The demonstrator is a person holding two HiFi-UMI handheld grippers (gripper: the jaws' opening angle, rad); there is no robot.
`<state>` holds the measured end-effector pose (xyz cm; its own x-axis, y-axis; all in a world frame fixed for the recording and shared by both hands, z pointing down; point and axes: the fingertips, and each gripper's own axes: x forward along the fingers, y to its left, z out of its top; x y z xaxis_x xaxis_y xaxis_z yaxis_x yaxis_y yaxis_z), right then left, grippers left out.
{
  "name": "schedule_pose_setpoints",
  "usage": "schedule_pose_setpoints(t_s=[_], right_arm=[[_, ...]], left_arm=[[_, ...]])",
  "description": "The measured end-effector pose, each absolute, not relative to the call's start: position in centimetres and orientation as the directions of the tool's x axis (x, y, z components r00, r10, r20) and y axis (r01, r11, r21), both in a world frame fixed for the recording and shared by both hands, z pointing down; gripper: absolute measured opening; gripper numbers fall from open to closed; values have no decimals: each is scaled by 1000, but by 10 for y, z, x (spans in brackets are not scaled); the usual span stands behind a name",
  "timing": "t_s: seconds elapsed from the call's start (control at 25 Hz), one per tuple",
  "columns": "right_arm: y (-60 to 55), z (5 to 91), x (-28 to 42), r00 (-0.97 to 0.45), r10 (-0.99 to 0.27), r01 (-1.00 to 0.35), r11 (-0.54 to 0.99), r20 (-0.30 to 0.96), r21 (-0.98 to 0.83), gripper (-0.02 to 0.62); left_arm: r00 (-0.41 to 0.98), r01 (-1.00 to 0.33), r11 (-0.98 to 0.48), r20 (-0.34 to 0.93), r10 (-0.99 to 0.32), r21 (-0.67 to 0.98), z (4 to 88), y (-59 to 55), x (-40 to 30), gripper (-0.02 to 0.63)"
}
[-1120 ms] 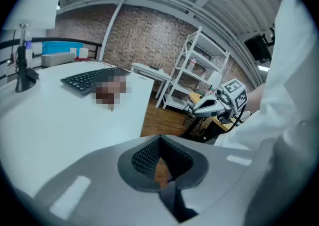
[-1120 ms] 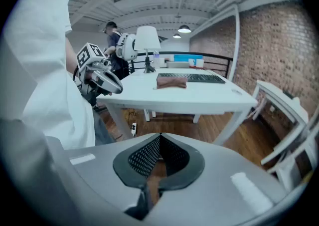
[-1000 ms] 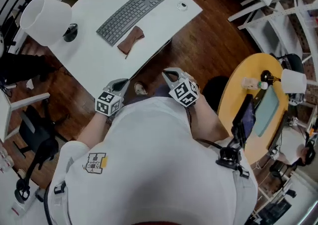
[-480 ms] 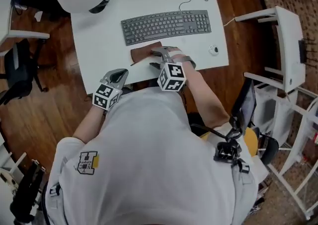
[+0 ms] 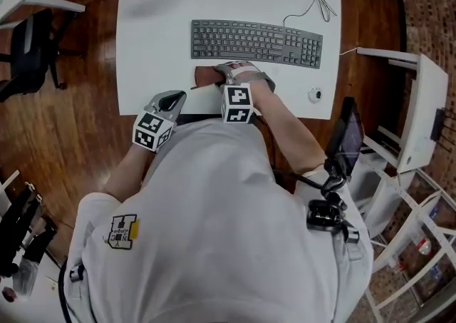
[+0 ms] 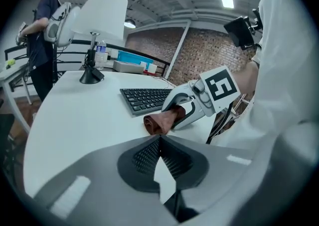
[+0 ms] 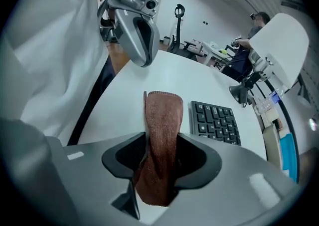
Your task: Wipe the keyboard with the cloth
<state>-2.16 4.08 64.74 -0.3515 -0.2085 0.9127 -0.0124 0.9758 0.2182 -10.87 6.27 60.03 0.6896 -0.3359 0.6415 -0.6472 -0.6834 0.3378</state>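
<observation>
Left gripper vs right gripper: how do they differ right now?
Jaws: the left gripper's are together and empty; the right gripper's stand wide, having just opened and begun closing, with the cloth between them. Place: the left gripper sits at the table's near edge, the right gripper further in, just before the keyboard. Both carry a marker cube.
</observation>
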Motion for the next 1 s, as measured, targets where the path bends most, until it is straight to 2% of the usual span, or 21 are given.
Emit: schedule_pose_setpoints(t_s=[0.04, 0.08, 0.12, 0.24, 0.4, 0.56, 0.72, 1.0], right_arm=[[41, 647, -22, -348, -209, -27, 977, 914, 213, 162], [39, 647, -22, -345, -218, -51, 976, 913, 213, 93], [37, 645, -22, -343, -226, -78, 974, 912, 212, 86], [23, 627, -25, -358, -255, -169, 964, 898, 207, 80], [-31, 596, -28, -337, -358, -248, 926, 871, 285, 80], [-91, 604, -31, -275, -378, -209, 921, 884, 329, 80], [-120, 625, -39, -233, -330, -141, 942, 915, 304, 80], [-120, 622, -54, -213, -316, -105, 948, 924, 300, 80]], left_arm=[[694, -644, -684, 638, -333, 343, 601, 60, -111, 0], [698, -641, -685, 634, -332, 347, 601, 58, -113, 0], [702, -638, -686, 630, -332, 350, 602, 54, -114, 0], [713, -631, -693, 613, -340, 349, 604, 40, -115, 0], [707, -636, -707, 600, -374, 309, 602, 11, -113, 0], [686, -623, -739, 633, -359, 256, 614, -8, -90, 0], [664, -617, -759, 655, -360, 208, 618, -19, -64, 0], [635, -643, -740, 679, -369, 199, 620, -14, -73, 0]])
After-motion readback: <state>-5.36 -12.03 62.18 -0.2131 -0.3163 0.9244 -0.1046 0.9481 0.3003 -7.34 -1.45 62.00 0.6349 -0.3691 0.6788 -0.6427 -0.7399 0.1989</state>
